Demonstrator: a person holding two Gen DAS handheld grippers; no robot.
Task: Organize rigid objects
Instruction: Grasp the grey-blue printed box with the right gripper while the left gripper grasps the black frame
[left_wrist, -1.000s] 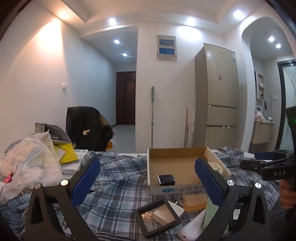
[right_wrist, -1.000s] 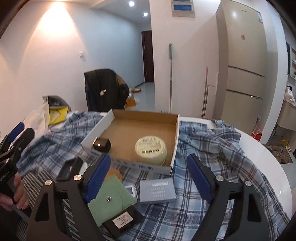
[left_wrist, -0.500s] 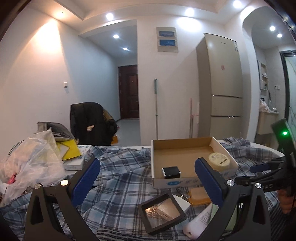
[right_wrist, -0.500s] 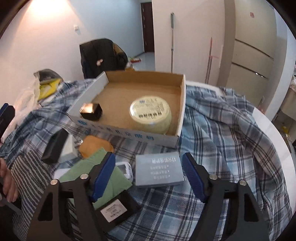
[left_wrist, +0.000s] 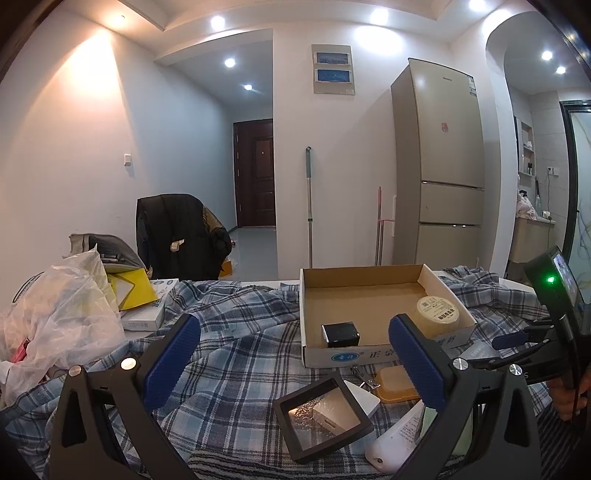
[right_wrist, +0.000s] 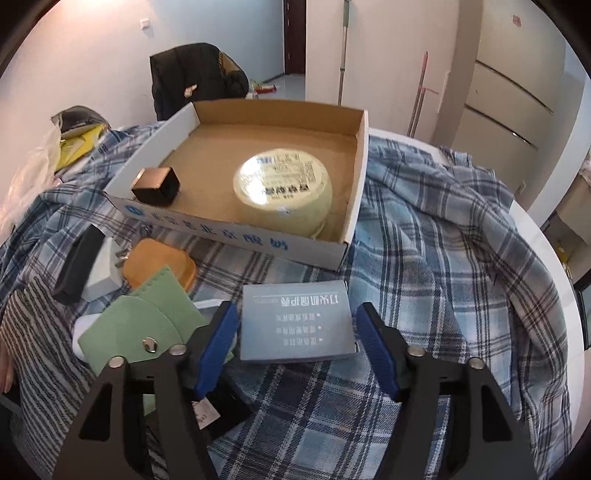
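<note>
The grey-blue card box (right_wrist: 295, 320) lies flat on the plaid cloth (right_wrist: 443, 258) just in front of the cardboard tray (right_wrist: 229, 230). The right gripper (right_wrist: 295, 343) has come down and forward since a second ago, when the box lay well ahead of it; now its blue fingers (right_wrist: 218, 343) stand apart on either side of the box, close to its edges, though contact cannot be told. They have narrowed somewhat compared with the earlier frames.

Inside the tray a round pale-yellow tin (right_wrist: 282, 192) sits near the right wall and a small black cube box (right_wrist: 155, 185) near the front left corner, both where they were before. Left of the card box lie a green snap pouch (right_wrist: 144, 325), partly over an orange case (right_wrist: 159, 264), and a black-framed display case (left_wrist: 323, 419) resting on a white box.

The left gripper (left_wrist: 295, 365) hovers above the cloth with its fingers (left_wrist: 173, 358) wide apart and nothing between them; its view has risen slightly, so the tray's contents now show more fully. A white tube (left_wrist: 397, 439) lies by its right finger. On the desk's far left sit a plastic bag (left_wrist: 62, 317) and a yellow folder (left_wrist: 135, 288).
</note>
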